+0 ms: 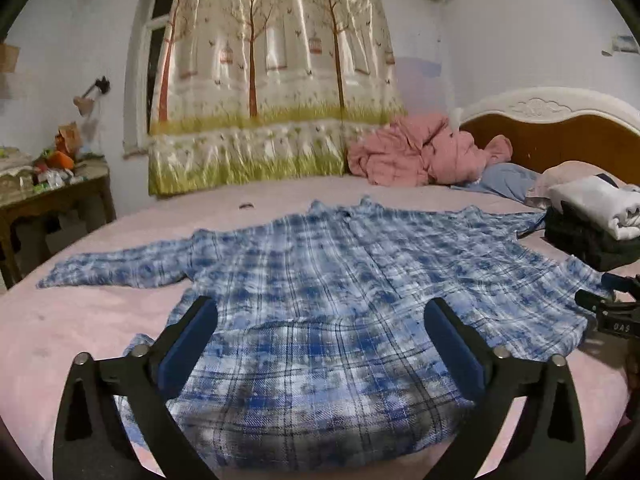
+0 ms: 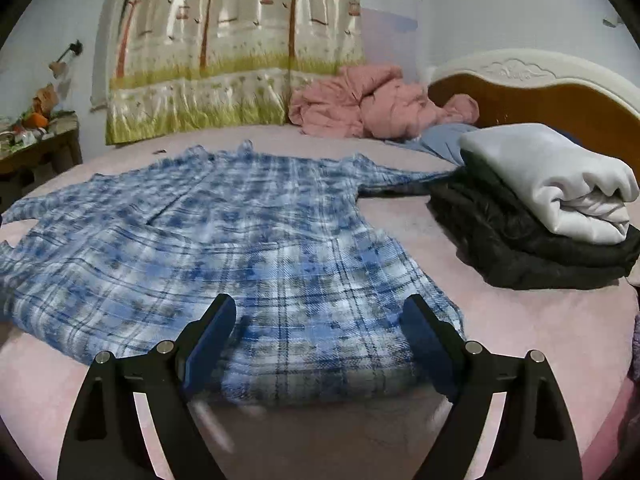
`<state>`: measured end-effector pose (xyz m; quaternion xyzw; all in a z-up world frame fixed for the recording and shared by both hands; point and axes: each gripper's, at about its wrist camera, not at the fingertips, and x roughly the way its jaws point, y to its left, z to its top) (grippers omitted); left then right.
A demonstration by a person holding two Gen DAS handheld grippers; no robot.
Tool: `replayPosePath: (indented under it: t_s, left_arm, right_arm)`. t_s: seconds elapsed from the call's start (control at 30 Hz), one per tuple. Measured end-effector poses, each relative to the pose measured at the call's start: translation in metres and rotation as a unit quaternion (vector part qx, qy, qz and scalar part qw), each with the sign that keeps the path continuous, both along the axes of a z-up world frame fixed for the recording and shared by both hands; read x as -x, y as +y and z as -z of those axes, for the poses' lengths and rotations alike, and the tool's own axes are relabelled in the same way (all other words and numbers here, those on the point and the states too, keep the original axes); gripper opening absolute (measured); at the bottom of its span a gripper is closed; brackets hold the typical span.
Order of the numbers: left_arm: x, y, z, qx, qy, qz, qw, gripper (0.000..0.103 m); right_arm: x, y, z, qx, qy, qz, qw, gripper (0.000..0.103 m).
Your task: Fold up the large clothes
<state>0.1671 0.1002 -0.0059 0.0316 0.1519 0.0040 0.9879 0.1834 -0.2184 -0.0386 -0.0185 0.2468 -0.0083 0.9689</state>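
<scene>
left wrist view: looking across a pink bed (image 1: 60, 332) at a blue plaid shirt (image 1: 340, 280) spread flat, collar toward the far side, one sleeve stretched out to the left, the other running right toward a stack of folded clothes (image 1: 596, 220). left gripper (image 1: 320, 320) spread wide above the near hem, blue pads clear of the cloth, nothing pinched between them. part of the right gripper (image 1: 612, 308) poking in at the right edge, just beside the shirt's right side; from here cannot tell how wide. further back, a crumpled pink quilt (image 1: 420, 152) against a tree-print curtain (image 1: 272, 80), a white and brown headboard (image 1: 560, 128) at right, a cluttered wooden side table (image 1: 56, 196) at left.

right wrist view: same plaid shirt (image 2: 240, 240) lying flat on the pink bed (image 2: 520, 340), filling the left and middle, hem corner nearest the camera. right gripper (image 2: 320, 320) also spread wide over that near hem, fingers apart on either side of the corner, gripping nothing. to the right, well clear of the shirt's body but touched by its far sleeve, the stack of folded clothes (image 2: 540, 220): a white garment on top of dark ones. pink quilt (image 2: 372, 108), curtain (image 2: 232, 48) and headboard (image 2: 540, 88) behind; side table (image 2: 36, 144) at far left. some motion blur along the bottom edge of the hem.
</scene>
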Motion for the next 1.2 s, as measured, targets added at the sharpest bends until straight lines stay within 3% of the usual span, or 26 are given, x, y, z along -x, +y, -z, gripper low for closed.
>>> replayPosePath:
  t_s: [0.23,0.47,0.6,0.77,0.97,1.07,1.17,1.2]
  left_arm:
    - [-0.009,-0.005,0.008,-0.023,0.014,-0.03,0.9992,0.103]
    - [0.0,0.002,0.006,-0.013,-0.011,-0.064,0.9978,0.103]
    - [0.003,0.004,0.005,-0.009,-0.018,-0.057,0.9981,0.103]
    - [-0.002,-0.005,0.009,-0.031,-0.006,-0.061,0.9976,0.103]
    - [0.002,-0.006,0.009,-0.03,-0.018,-0.059,0.9976,0.103]
    - [0.008,-0.003,0.005,-0.021,-0.028,-0.058,0.9977,0.103]
    - [0.019,-0.001,0.0,-0.022,-0.022,-0.033,0.999,0.103]
    - [0.022,-0.001,-0.001,-0.027,-0.013,-0.024,0.9993,0.103]
  right_arm:
    - [-0.01,0.004,-0.003,0.015,0.024,0.022,0.999,0.087]
    - [-0.016,0.025,-0.1,-0.046,0.0,-0.032,0.998,0.088]
    - [-0.027,0.053,-0.136,-0.023,-0.018,-0.057,0.998,0.088]
    - [-0.045,0.07,-0.166,-0.001,-0.034,-0.056,0.998,0.088]
    - [-0.043,0.07,-0.173,0.031,-0.047,-0.046,0.997,0.088]
    - [-0.036,0.07,-0.17,0.022,-0.053,-0.047,0.997,0.088]
    - [-0.016,0.069,-0.145,0.018,-0.052,-0.065,0.996,0.103]
    - [-0.01,0.068,-0.132,0.023,-0.048,-0.069,0.996,0.103]
